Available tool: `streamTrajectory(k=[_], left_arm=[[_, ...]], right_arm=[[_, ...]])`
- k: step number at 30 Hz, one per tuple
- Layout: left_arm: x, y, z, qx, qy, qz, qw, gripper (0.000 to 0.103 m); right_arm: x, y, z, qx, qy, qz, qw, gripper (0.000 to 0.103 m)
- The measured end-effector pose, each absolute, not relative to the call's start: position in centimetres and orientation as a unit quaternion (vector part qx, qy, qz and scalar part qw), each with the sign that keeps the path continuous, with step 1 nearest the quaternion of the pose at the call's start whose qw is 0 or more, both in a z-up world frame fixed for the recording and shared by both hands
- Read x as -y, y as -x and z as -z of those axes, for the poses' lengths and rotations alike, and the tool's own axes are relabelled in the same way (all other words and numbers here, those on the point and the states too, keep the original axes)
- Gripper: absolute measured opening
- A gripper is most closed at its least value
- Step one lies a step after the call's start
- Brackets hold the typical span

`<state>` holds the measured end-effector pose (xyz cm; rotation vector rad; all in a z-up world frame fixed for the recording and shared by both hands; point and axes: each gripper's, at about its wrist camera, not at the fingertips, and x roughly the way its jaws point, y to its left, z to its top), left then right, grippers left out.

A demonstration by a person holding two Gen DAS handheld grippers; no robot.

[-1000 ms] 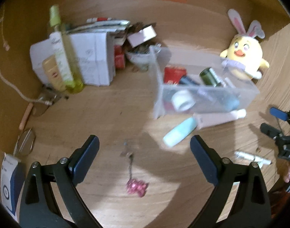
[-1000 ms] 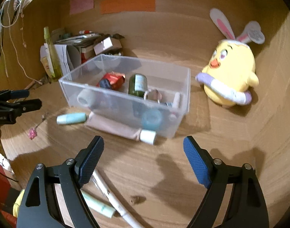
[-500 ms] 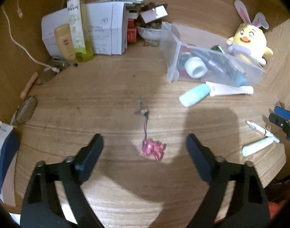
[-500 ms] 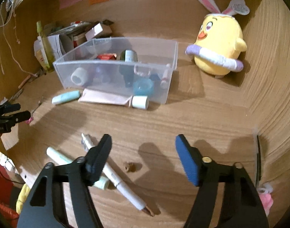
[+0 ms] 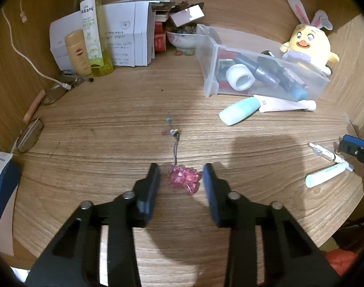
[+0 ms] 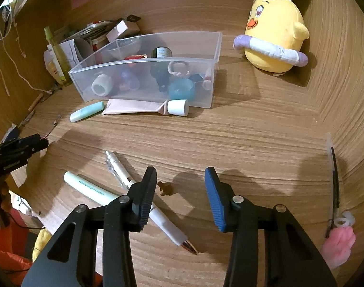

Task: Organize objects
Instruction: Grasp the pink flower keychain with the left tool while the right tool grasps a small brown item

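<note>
In the left wrist view, a blue and white box (image 5: 0, 191) is cut off at the left edge. In the upper left stand two bottles: one short tan bottle (image 5: 77, 52) and one tall green bottle (image 5: 93, 28). Both have small writing that is too tiny to read. Behind them are folded white papers (image 5: 127, 40) with faint print.

Low in the middle, the left claw (image 5: 181, 175) is open, with one finger on each side of a small pink shiny charm (image 5: 184, 179) lying on the wooden desk (image 5: 110, 129). I cannot tell if the fingers touch it. A thin string with tiny beads (image 5: 174, 132) runs up from the charm.

To the right is one clear plastic box (image 5: 210, 71) full of little jars and tubes, hard to tell apart. Just below it lie one mint green tube (image 5: 239, 111) and one pale pink tube with a white cap (image 5: 284, 104). One yellow chick toy with bunny ears (image 5: 308, 44) sits in the upper right.

In the right wrist view, the right claw (image 6: 180, 179) is open and holds nothing. Its left finger covers part of a white pen with a gold tip (image 6: 148, 198). Beside the pen lies a mint stick (image 6: 91, 189) with blurry letters. A small brown bit (image 6: 164, 188) sits between the fingers. At the right edge, a pink fluffy thing (image 6: 337, 246) is cut off.
</note>
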<state>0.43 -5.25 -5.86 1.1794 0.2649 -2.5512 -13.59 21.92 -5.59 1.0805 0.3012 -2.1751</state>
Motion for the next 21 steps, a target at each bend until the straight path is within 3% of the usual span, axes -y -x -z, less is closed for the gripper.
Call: streamTrajectory(k=[3,10,21], left_arm=[[5.0,-0.4,5.9,-0.085,-0.411,0.893,0.163,0.027],[5.0,-0.2,5.6,-0.092,-0.406,0.895,0.16,0.027],[4.0,0.4,1.8,-0.092,-0.353,0.92,0.144,0.027]], right_arm=[[-21.7,13.2,5.6,-0.125,-0.414,0.833,0.345,0.033],[-21.1,12.8,6.4,-0.146,-0.42,0.827,0.345,0.012],[-21.6,13.8,5.3,-0.115,-0.401,0.844,0.336,0.012]])
